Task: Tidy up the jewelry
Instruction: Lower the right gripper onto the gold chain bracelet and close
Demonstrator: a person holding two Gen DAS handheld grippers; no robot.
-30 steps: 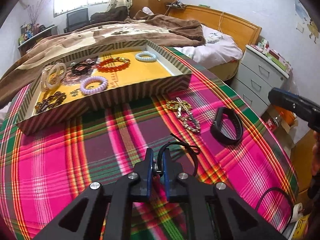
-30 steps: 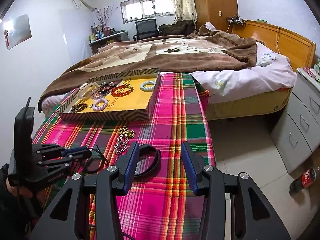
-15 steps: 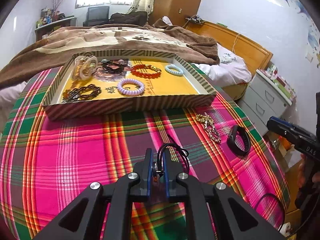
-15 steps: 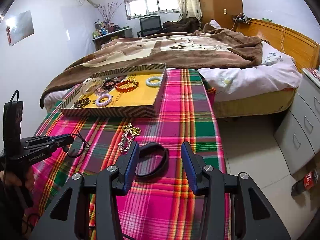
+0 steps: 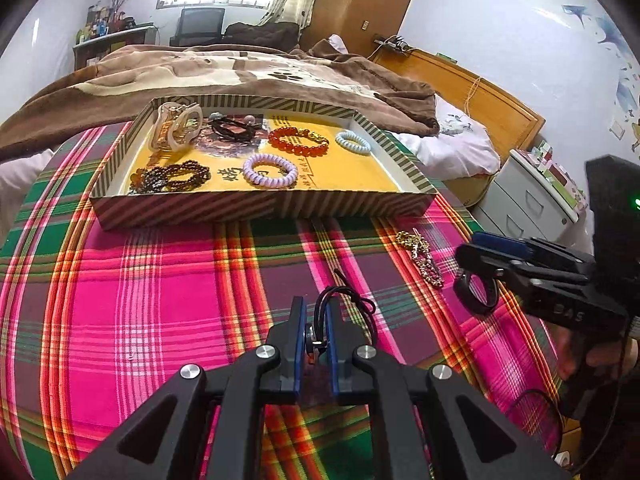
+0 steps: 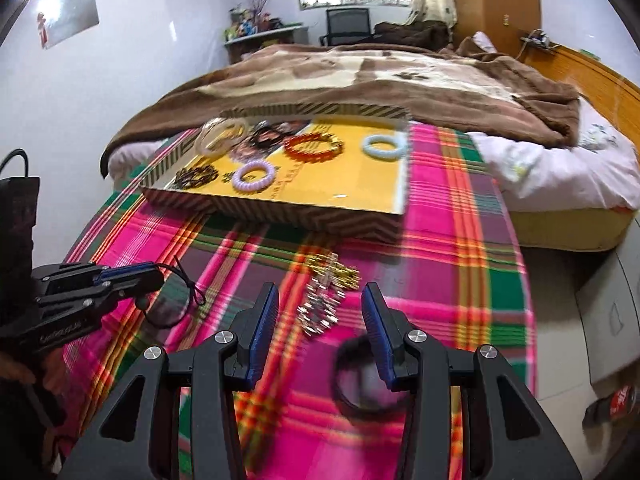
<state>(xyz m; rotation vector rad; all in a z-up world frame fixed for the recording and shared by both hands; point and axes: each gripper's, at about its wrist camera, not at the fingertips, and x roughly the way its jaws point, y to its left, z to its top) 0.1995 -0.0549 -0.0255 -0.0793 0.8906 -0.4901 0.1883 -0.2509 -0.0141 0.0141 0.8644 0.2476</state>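
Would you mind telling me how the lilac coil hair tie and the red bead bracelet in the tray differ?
The lilac coil hair tie is a pale, ribbed spiral loop; the red bead bracelet is a string of round orange-red beads with some gold ones. The tie lies nearer the tray's front wall, the bracelet further back. Both are rings lying flat.

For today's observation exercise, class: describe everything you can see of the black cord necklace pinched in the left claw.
The black cord necklace is a thin, dark, glossy string, looped and knotted, with a small metal piece caught between the pads. The left claw is shut on it, so it rises in a small arch above the blue pads while loose loops hang forward toward the plaid tablecloth. Whether those loops touch the cloth cannot be told. It sits short of the striped tray.
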